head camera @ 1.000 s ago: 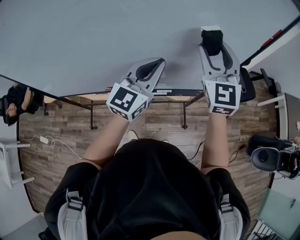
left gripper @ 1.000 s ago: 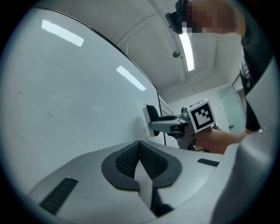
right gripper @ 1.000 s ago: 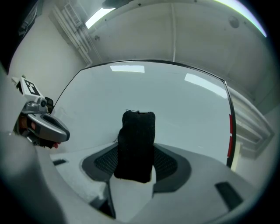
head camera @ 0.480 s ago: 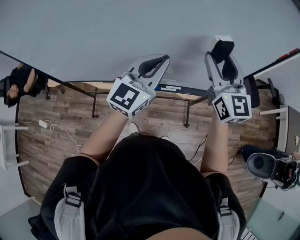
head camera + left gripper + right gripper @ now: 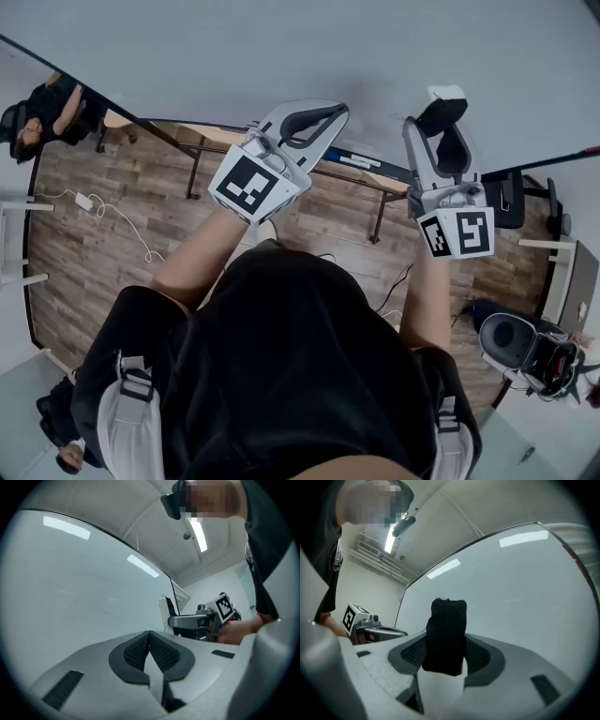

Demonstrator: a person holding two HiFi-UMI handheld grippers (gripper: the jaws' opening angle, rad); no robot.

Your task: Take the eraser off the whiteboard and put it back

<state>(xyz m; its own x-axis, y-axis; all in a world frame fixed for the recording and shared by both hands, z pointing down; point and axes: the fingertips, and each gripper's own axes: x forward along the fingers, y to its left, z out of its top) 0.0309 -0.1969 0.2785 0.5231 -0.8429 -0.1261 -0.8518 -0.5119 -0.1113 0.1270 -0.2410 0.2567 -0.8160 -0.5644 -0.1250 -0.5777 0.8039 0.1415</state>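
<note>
Eraser point(image 5: 446, 632), clamped upright in my right tongs point(image 5: 439, 127) at 1 o'clock close before the whiteboard point(image 5: 234, 47), left tongs point(image 5: 150, 645) pressed together and empty at 12 o'clock; I judge it best to bring its face square, press it flat, then let go.
</note>
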